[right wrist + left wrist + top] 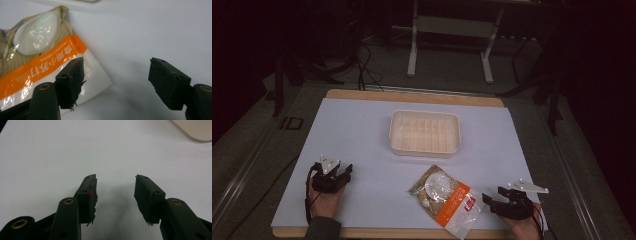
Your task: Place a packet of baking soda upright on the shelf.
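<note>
White table [362, 135], tray [424, 131] beyond packet [447, 199]

Tray [424, 131]: cream, ribbed floor. Packet [447, 198] just in front of tray: clear film, tan weave print, white disc, orange band with white characters, small red label. Sheet [357, 140] under tray: white.

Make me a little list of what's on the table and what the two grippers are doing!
table: white sheet over a wooden board
tray: cream plastic tray, looks empty, far middle
packet: clear snack packet with orange band, lying flat near the front edge
left gripper: open, holds nothing, over bare sheet
right gripper: open, beside the packet's corner, not gripping it
</note>
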Available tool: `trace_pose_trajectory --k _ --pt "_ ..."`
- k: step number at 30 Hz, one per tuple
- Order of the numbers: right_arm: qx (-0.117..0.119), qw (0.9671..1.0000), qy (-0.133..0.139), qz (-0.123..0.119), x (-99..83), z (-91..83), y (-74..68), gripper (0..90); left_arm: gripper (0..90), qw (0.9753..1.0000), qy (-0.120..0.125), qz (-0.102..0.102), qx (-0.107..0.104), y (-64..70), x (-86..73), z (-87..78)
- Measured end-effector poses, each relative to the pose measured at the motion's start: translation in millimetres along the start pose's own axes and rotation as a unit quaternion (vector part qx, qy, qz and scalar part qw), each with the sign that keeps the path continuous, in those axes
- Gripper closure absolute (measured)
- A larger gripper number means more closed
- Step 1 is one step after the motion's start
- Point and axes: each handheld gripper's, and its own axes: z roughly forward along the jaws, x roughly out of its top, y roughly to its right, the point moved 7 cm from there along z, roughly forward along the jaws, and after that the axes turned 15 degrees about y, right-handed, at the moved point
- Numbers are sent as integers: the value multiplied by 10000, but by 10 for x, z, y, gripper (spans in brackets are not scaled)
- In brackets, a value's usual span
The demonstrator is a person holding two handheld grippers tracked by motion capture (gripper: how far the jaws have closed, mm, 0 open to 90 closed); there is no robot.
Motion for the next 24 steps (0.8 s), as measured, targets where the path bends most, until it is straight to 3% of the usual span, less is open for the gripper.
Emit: trace_pose_trajectory --k 5,17,24 --pt "164 9997 -136 90 -157 5 -93 270 515 10000 13 13 4 4 1 -2" --pt "275 9992 -288 -43 -261 21 -212 272 512 10000 18 39 7 9 2 -3" --pt "433 9983 -386 34 -301 53 -259 281 509 10000 16 61 15 13 2 -2"
